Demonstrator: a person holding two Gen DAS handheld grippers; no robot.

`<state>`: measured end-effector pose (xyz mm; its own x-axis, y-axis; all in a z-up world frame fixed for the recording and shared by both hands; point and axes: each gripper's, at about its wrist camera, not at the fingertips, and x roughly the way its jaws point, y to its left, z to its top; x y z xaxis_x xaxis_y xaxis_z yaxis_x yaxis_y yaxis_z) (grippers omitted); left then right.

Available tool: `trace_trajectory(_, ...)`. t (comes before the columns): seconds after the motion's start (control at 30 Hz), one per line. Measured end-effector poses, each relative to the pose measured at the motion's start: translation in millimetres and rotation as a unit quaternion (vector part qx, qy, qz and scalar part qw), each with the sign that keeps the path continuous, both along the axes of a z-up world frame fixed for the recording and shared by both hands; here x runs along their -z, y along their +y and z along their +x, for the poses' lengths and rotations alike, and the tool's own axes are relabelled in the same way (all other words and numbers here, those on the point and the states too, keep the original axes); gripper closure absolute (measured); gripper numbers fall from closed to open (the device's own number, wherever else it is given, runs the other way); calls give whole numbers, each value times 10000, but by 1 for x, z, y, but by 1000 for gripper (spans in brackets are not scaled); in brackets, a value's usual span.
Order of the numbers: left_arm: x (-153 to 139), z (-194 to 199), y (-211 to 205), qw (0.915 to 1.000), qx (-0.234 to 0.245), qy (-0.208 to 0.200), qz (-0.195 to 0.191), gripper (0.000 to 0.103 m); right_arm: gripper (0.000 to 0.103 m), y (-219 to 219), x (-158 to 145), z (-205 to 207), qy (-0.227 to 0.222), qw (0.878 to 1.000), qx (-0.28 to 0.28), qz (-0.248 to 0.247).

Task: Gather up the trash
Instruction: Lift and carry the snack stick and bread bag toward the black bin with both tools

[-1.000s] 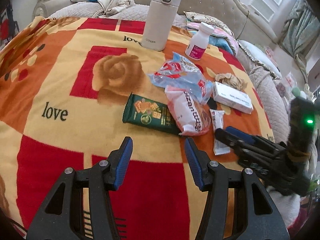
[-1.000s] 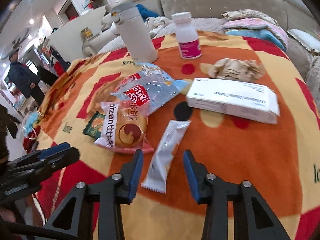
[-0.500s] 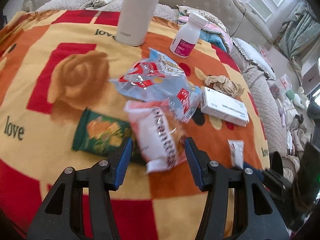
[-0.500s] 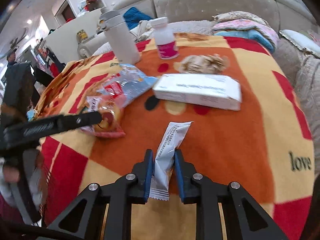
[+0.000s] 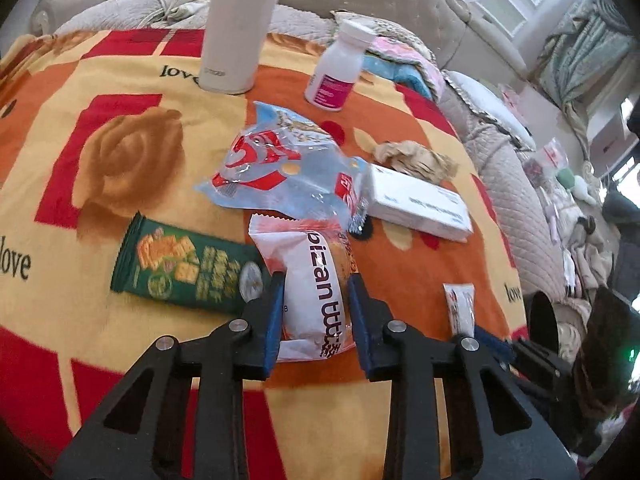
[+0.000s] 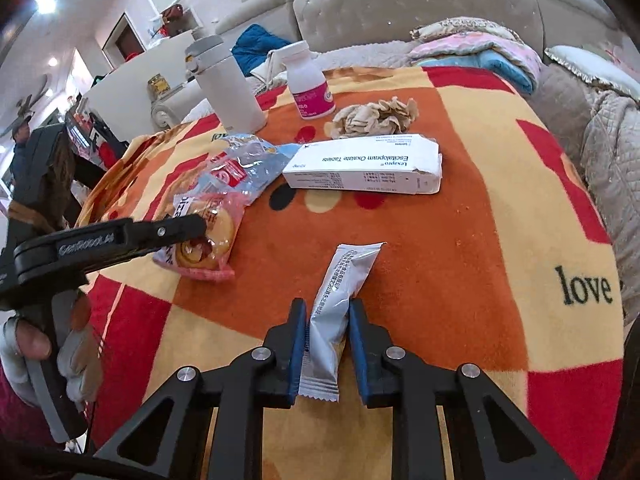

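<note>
My left gripper (image 5: 316, 312) is shut on a pink-and-white bread packet (image 5: 316, 280) that lies on the blanket; the packet also shows in the right wrist view (image 6: 208, 236). My right gripper (image 6: 327, 344) is shut on a silver sachet (image 6: 340, 292), which also shows in the left wrist view (image 5: 460, 306). A green cracker packet (image 5: 184, 268), a clear blue-and-red wrapper (image 5: 280, 168), a crumpled tissue (image 6: 376, 116) and a white medicine box (image 6: 364, 168) lie nearby.
A white thermos (image 5: 236, 28) and a white pill bottle (image 5: 340, 68) stand at the back of the red-orange blanket (image 5: 80, 120). A padded headboard and folded bedding lie behind. The blanket's edge drops off at the right.
My left gripper has moved forward and closed around the bread packet. My right gripper has closed on the silver sachet and holds it.
</note>
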<state>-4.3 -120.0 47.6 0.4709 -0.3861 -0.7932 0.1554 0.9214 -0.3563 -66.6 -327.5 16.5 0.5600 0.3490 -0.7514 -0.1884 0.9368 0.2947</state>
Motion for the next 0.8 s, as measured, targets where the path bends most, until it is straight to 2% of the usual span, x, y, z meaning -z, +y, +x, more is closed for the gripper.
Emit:
trace_trajectory(0.27,-13,-31,-19,9992,299,-238,94,75,83,-9,-10,-12,-114,9999,88,1)
trace_trajectory(0.8,-24,-48,-45,9975,471,-443,277,75,83,-31,-19,-31,-209,9994,269,26)
